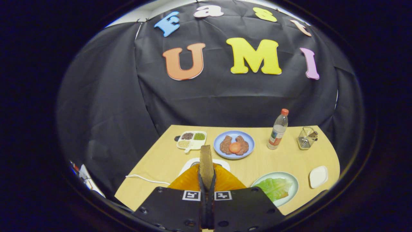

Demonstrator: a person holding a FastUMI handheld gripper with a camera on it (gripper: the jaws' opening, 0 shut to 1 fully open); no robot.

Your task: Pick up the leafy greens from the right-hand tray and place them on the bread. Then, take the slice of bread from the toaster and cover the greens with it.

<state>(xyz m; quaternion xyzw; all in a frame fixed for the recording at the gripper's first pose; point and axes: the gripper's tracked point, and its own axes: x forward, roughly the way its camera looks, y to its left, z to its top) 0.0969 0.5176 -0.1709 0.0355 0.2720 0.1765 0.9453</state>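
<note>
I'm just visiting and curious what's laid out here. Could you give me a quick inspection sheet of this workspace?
Surface: light wooden table, lying ahead of the tongs.
Job's things: bread slice held upright between the fingers, above the orange toaster; leafy greens lie on the pale green plate, over a slice of bread.
Clutter: blue plate with patties and a tomato slice, divided dish of grains, water bottle, wire basket, small white dish.
Tongs: tongs shut on the bread slice.
Cables: white cord beside the toaster.
Surroundings: black cloth wall.
</note>
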